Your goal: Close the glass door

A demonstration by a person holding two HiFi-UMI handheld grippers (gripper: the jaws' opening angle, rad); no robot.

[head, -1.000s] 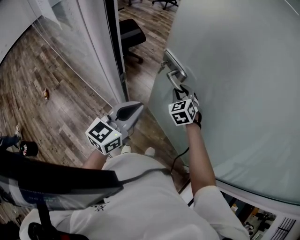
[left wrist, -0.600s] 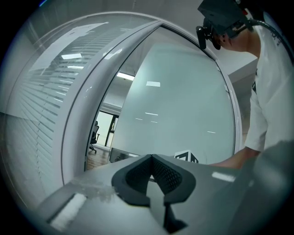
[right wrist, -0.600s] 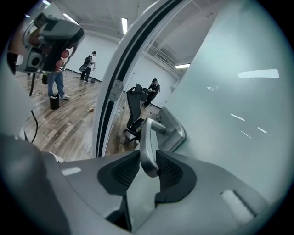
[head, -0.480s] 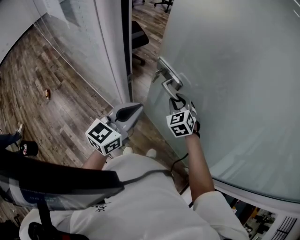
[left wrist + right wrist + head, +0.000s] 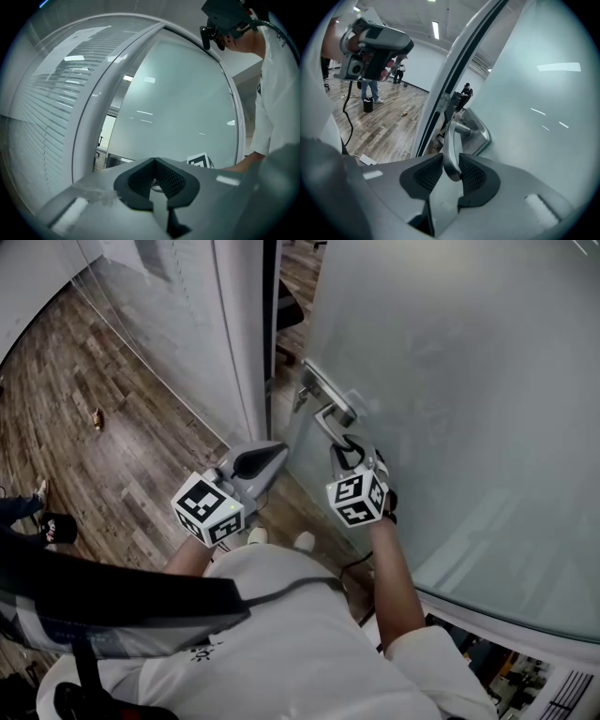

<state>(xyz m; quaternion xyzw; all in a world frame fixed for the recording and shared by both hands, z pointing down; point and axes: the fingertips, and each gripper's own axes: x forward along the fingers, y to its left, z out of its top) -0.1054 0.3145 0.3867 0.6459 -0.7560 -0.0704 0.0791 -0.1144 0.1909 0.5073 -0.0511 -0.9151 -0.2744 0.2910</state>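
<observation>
Past the glass door's point(image 5: 450, 381) edge stands, seemingly, a chair point(image 5: 287, 310).

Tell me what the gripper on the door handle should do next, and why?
Probably swing the handle on toward the white door frame until the edge of the glass door meets it. The right gripper is clamped on the handle, and a narrow gap separates door and frame, so the door is not closed yet.

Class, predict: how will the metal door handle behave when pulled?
Probably stiff: the door handle looks like thick metal. Its polished surface may slip between the right gripper's pads. The large glass door likely swings heavily.
</observation>
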